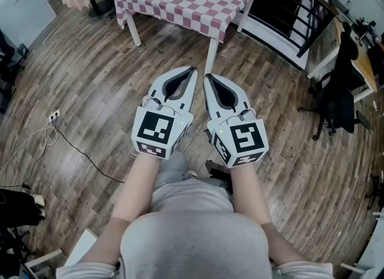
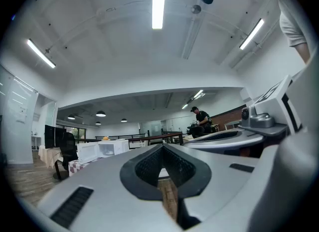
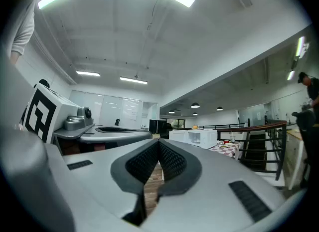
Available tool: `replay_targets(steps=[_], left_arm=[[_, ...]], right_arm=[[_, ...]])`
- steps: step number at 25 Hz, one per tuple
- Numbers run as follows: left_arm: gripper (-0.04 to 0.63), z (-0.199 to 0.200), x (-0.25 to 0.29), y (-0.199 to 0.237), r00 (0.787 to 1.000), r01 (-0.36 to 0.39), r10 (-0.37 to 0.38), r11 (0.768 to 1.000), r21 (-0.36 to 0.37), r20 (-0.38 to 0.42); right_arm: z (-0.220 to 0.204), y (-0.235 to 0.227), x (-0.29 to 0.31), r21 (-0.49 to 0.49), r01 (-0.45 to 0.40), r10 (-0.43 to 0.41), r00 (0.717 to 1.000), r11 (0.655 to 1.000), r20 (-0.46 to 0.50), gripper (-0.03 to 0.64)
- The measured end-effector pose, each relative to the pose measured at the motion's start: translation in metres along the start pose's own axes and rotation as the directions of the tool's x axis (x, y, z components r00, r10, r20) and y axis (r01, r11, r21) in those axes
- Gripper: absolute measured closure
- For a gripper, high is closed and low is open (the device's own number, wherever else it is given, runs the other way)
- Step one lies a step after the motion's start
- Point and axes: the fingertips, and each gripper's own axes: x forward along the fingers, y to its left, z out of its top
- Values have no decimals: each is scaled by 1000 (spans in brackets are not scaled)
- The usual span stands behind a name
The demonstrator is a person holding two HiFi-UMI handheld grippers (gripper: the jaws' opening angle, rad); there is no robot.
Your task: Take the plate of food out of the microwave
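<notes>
White boxy microwave (image 3: 202, 138) on checked-cloth desk (image 1: 186, 2), well apart from both grippers; contents too small to tell. Left gripper (image 1: 192, 69), right gripper (image 1: 207, 77): ribbed black fingers (image 3: 141, 164) closed together, empty, above wood-plank floor (image 1: 90, 92).

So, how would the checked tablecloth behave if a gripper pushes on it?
Probably floppy: the checked tablecloth drapes loosely down at the edges. It would likely wrinkle or slide, as its near part lies bare. The microwave standing on it may anchor the far part.
</notes>
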Motion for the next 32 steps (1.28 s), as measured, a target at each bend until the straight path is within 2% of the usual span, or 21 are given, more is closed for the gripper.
replay_targets(steps=[9,14,32], left_arm=[[594,-3,22,6,1000,-1,1,1000,-30,23],[594,-5,41,23,1000,-5,6,999,-41,28],[594,-30,134,151,999,-12,15,996,-91,31]], right_arm=[[-1,-17,9,-31,-7,7,1000,1000,0,594],[-1,-27,27,-23,-18,18,1000,1000,17,594],[-17,-66,178,-30,-16,15,1000,999,-24,594]])
